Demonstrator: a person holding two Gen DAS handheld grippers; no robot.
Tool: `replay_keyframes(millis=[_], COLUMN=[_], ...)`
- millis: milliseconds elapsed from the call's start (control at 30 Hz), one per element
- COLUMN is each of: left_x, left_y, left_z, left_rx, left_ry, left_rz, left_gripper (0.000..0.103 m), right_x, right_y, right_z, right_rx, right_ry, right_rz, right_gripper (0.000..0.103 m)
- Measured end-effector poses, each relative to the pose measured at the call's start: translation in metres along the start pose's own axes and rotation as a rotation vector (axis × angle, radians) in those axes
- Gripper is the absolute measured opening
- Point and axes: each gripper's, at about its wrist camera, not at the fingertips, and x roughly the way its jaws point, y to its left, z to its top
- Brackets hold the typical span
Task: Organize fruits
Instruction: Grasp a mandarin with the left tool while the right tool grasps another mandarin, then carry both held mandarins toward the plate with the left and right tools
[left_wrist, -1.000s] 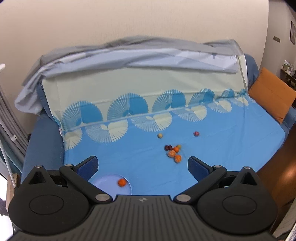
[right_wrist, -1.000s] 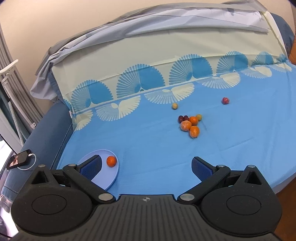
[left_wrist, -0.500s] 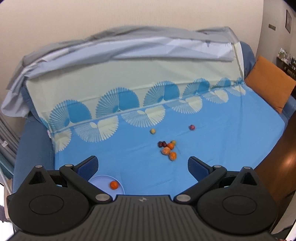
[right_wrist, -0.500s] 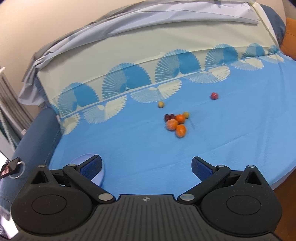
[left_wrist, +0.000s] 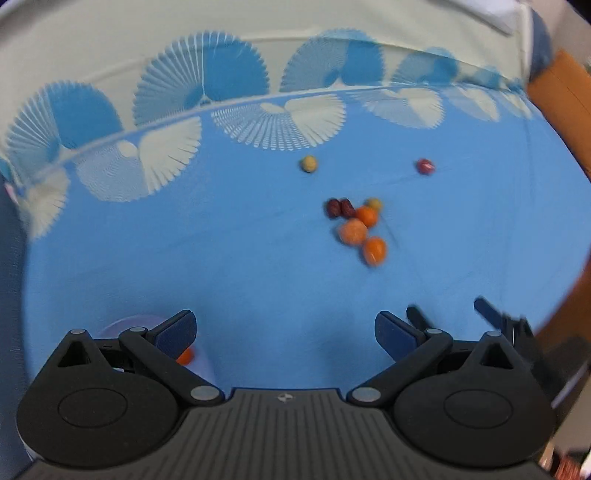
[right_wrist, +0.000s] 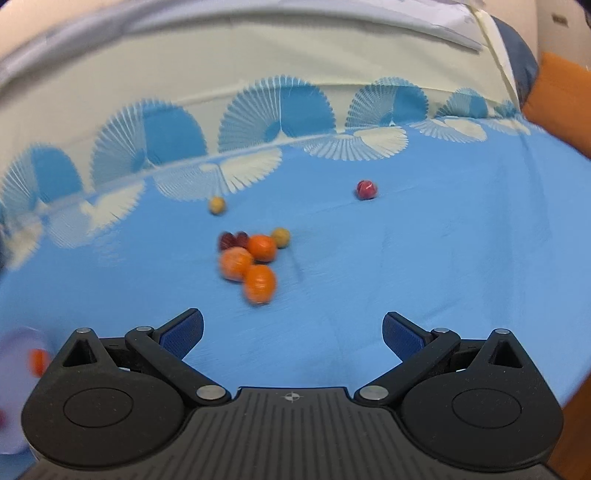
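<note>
Open blue sheet (right_wrist: 424, 277) lies all round the fruit, w/ its fan-print border at 12 o'clock and the sofa edge at 3 o'clock, by an orange cushion (right_wrist: 561, 110). Left gripper (left_wrist: 284, 328) & right gripper (right_wrist: 291, 328) both hover w/ jaws spread wide, holding nothing. Fruit cluster (right_wrist: 255, 258) sits dead ahead: 3 oranges, 2 dark red pcs, 1 yellowish. Loose: 1 yellow fruit (right_wrist: 217, 205) at 11, 1 red fruit (right_wrist: 366, 189) at 1. Plate (right_wrist: 14, 369) at 9 holds 1 orange (right_wrist: 37, 362).

We see fruit cluster (right_wrist: 251, 258) mid-sheet (right_wrist: 406, 277); two lone fruits beyond it; plate (right_wrist: 14, 387) near-left holding one fruit (right_wrist: 38, 362).
</note>
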Motion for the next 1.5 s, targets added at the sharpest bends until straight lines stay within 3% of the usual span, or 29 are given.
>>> replay_keyframes(millis=[100,233,367,567,633,667,700,733,800,967,1033,1233,1333,1400,1467,1500], left_x=[0.057,0.127,0.182,0.225,0.225,0.224,0.220,0.214,0.210,0.205,0.201,0.197,0.202,0.206,0.209,0.211], left_y=[-0.003,-0.021,-0.049,-0.079,-0.075,-0.072,-0.069,-0.068,-0.066,-0.046,-0.043,-0.042,-0.042,-0.044,-0.046,-0.046], left_z=[0.020,0.046,0.062,0.077,0.080,0.082,0.083,0.083,0.082,0.071,0.069,0.053,0.049,0.046,0.041,0.040], left_rx=[-0.027,-0.004,0.046,0.044,-0.007,-0.038,-0.062,-0.059,-0.030,-0.059,-0.063,0.012,0.014,0.025,0.044,0.049], left_ry=[-0.011,0.043,0.099,0.137,0.136,0.140,0.130,0.109,0.114,0.129,0.128,0.111,0.120,0.120,0.122,0.130], left_rz=[-0.026,-0.034,-0.060,-0.090,-0.147,-0.203,-0.206,-0.181,-0.165,-0.141,-0.143,-0.101,-0.099,-0.078,-0.078,-0.088], left_gripper=[0.103,0.102,0.100,0.093,0.072,0.058,0.048,0.038,0.039,0.039,0.039,0.042,0.061,0.081,0.075,0.049], right_x=[0.051,0.101,0.123,0.130,0.125,0.120,0.116,0.113,0.112,0.114,0.110,0.113,0.117,0.120,0.122,0.122], right_y=[0.011,0.015,0.013,0.011,0.011,0.014,0.019,0.021,0.019,-0.019,-0.026,-0.019,-0.018,-0.018,-0.020,-0.021], right_z=[-0.003,-0.001,0.001,0.000,-0.001,-0.001,-0.003,-0.004,-0.003,0.006,0.006,0.002,0.001,0.004,0.006,0.006], right_rx=[-0.046,-0.064,-0.107,-0.135,-0.149,-0.177,-0.219,-0.247,-0.236,-0.022,0.024,-0.007,-0.016,-0.023,-0.021,-0.021], right_ry=[0.018,0.047,0.029,-0.005,-0.018,-0.025,-0.031,-0.045,-0.061,-0.055,-0.071,-0.053,-0.057,-0.062,-0.066,-0.070], right_rz=[-0.011,0.004,0.000,-0.007,0.023,0.074,0.107,0.091,0.047,-0.172,-0.194,-0.171,-0.179,-0.181,-0.181,-0.181], right_gripper=[0.102,0.102,0.102,0.102,0.082,0.051,0.028,0.028,0.028,0.028,0.028,0.030,0.032,0.036,0.039,0.040])
